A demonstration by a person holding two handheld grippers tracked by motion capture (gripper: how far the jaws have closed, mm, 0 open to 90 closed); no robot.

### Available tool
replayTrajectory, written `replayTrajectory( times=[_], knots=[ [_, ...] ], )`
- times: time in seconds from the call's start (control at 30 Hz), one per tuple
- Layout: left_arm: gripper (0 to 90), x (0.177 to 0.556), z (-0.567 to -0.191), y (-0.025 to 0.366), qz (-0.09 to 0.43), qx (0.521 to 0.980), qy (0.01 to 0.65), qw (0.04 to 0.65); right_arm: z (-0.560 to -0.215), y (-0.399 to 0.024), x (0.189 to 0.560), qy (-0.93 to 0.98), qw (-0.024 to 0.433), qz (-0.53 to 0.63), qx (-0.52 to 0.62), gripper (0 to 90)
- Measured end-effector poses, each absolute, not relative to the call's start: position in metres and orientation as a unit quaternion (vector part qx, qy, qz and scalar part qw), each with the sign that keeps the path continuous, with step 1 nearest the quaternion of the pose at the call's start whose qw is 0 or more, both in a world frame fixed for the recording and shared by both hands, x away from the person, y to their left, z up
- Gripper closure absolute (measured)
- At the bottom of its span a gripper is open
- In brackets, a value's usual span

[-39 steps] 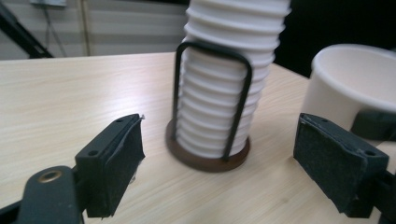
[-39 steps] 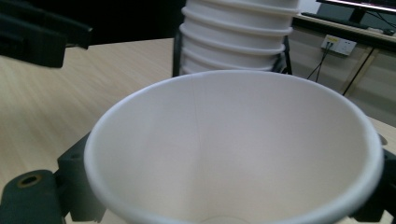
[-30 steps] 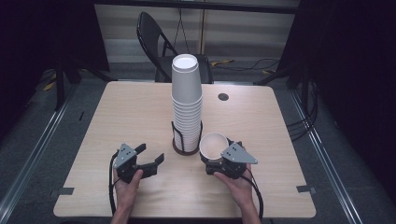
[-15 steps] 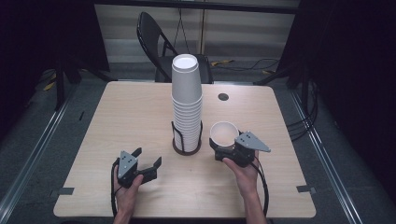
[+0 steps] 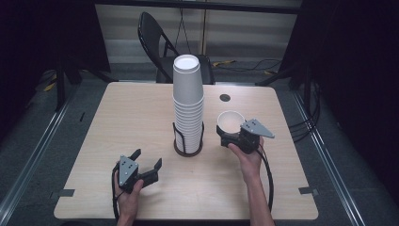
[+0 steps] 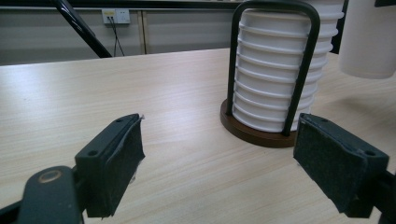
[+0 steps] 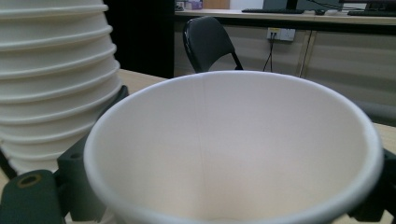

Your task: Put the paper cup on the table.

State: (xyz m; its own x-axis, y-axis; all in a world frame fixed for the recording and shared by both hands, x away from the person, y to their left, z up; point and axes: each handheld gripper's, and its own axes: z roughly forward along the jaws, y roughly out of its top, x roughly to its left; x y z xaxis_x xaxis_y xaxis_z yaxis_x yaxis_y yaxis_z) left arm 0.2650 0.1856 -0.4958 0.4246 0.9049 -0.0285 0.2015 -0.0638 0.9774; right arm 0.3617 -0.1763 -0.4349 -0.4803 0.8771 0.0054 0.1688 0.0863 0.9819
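Observation:
A tall stack of white paper cups (image 5: 188, 99) stands upside down in a black wire holder on a round brown base (image 5: 187, 149) at the table's middle. My right gripper (image 5: 230, 134) is shut on a single white cup (image 5: 231, 121), held mouth up and raised a little, just right of the stack. That cup (image 7: 233, 149) takes up most of the right gripper view, with the stack (image 7: 51, 79) at its left. My left gripper (image 5: 148, 165) rests near the front left of the table, jaws wide apart with nothing between them. The stack (image 6: 280, 74) stands ahead of the left gripper (image 6: 219, 163).
The wooden table (image 5: 117, 122) has a small dark round hole (image 5: 225, 98) behind the held cup. A black folding chair (image 5: 157, 42) stands beyond the far edge. Dark floor and metal rails lie on both sides.
My right gripper has carried the single cup up and away from the table's front, to beside the stack. My left gripper has drawn back toward the front edge.

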Motion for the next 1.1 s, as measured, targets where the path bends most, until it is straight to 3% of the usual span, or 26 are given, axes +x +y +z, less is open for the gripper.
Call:
replayTrajectory(
  times=[0.5,1.1],
  knots=[
    [15.8,0.263,-0.496,0.187,0.333,0.634,0.435,0.545,-0.450,-0.177,0.402,0.656,0.309,0.542,0.425,9.7],
    [15.7,0.263,-0.496,0.188,0.334,0.636,0.433,0.545,-0.475,-0.163,0.419,0.664,0.285,0.535,0.437,9.5]
  ],
)
